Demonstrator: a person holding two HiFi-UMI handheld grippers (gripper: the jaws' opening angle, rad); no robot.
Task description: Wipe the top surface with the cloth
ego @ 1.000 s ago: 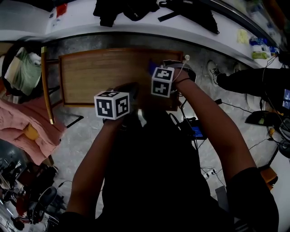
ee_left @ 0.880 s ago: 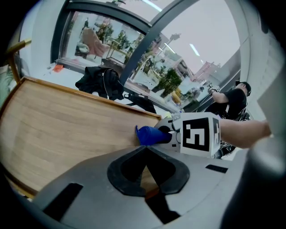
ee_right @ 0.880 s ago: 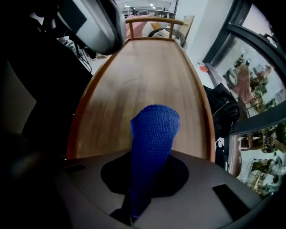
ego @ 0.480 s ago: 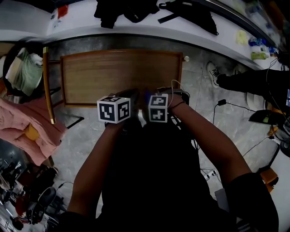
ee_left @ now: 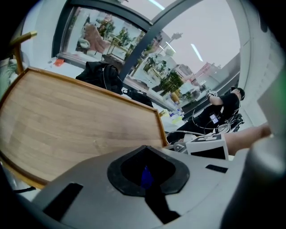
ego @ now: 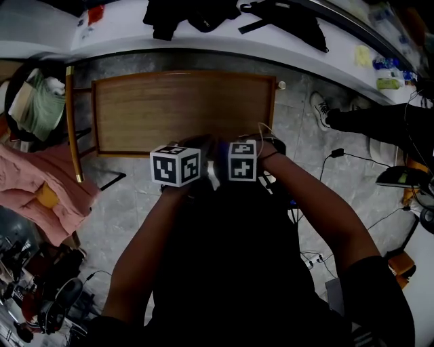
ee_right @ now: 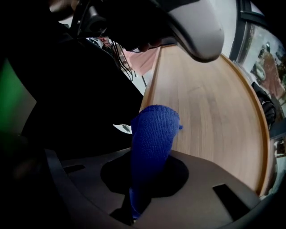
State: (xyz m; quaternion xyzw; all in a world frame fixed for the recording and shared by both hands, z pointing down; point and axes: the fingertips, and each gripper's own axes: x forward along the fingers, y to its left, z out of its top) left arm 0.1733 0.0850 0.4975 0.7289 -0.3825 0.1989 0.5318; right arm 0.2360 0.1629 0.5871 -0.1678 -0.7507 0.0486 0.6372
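Observation:
The wooden table top (ego: 176, 112) lies in front of me, bare, with a raised rim. Both grippers hang close together over its near edge, right by my body. My right gripper (ego: 220, 148) is shut on a blue knitted cloth (ee_right: 152, 143), which sticks up out of the jaws above the wood (ee_right: 214, 112). My left gripper (ego: 196, 148) sits just left of it with its jaws closed together (ee_left: 145, 172); only a thin blue sliver shows in the hollow between them. The table (ee_left: 67, 120) stretches away ahead of the left gripper.
A white counter (ego: 203, 41) with dark bags (ego: 190, 13) runs behind the table. Pink fabric (ego: 47, 190) and a green bundle (ego: 34, 105) lie at the left. Cables (ego: 339, 152) cross the stone floor at the right, where a person's leg and shoe (ego: 325, 108) show.
My right gripper has come back from over the table's right part to the near edge, beside the left gripper. The left gripper has drifted slightly right.

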